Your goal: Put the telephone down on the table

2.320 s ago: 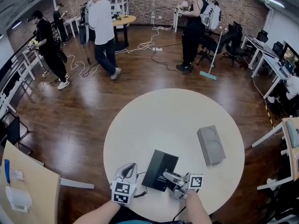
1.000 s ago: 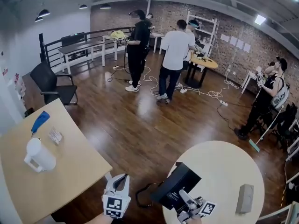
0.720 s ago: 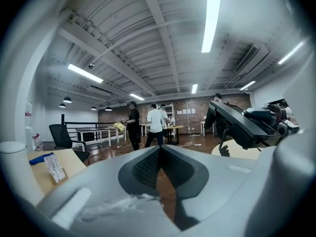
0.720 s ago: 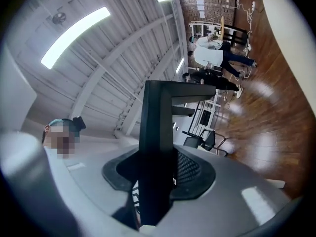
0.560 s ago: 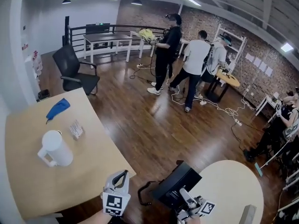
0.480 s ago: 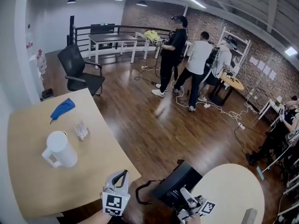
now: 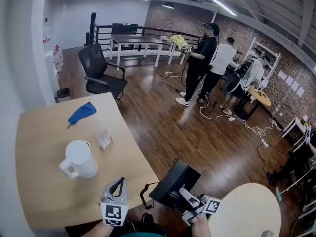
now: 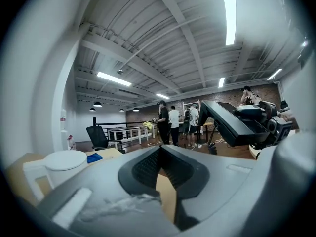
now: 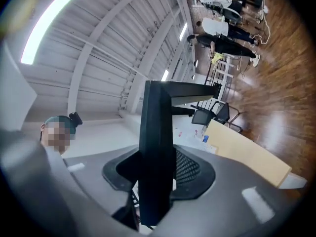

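The right tongs (image 7: 184, 196) clamp the black telephone (image 7: 172, 183), tilted in the air at 6 o'clock over the wooden floor (image 7: 197, 142). It hangs between the tan table (image 7: 44, 132) and the round white table (image 7: 247, 211). The left tongs (image 7: 117, 186), at 7 o'clock, are pressed together and empty.

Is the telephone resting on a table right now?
No, the right gripper holds the telephone in the air above the floor.

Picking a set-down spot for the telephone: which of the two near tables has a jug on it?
The tan rectangular table at left: it carries a white jug and a blue cloth. The round pale table shows none.
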Tool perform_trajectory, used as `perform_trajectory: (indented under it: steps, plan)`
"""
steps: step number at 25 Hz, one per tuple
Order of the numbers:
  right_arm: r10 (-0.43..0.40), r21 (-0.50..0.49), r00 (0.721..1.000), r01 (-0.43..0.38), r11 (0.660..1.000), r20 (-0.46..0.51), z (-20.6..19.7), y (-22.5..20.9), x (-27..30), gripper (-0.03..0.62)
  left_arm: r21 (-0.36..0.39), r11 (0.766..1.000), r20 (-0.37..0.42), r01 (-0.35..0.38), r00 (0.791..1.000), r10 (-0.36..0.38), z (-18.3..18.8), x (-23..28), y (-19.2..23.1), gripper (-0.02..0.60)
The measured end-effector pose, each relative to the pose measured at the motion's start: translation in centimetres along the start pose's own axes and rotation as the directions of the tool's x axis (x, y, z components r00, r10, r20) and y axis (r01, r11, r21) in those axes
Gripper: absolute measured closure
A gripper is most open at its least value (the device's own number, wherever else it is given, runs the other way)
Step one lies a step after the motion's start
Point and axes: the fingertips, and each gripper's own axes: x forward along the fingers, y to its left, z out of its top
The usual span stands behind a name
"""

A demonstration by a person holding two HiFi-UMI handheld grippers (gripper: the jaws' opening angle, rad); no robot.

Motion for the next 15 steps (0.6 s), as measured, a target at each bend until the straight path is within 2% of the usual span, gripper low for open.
perform_trajectory:
  steps: [4, 7, 15]
  plan:
    - [0.040, 0.006, 0.994, -0.040, 0.999, -0.104, -0.2, -1.5, 4.8, 0.445, -0.011, 0.998, 0.001, -0.060, 0.998, 0.060, -0.2, 0.3, 2.5, 0.569]
    - [0.089, 0.047, 0.977, -0.081, 0.996, -0.192, -1.1, -2.4, 8.4, 0.445, -0.012, 0.993, -0.014, -0.117, 0.993, 0.117, -0.2, -0.2, 4.4, 0.569]
    - [0.184, 0.154, 0.888, -0.130, 0.979, -0.421, -5.0, -6.2, 15.7, 0.445, -0.006, 0.963, -0.071, -0.271, 0.960, 0.270, -1.7, -1.0, 8.4, 0.569]
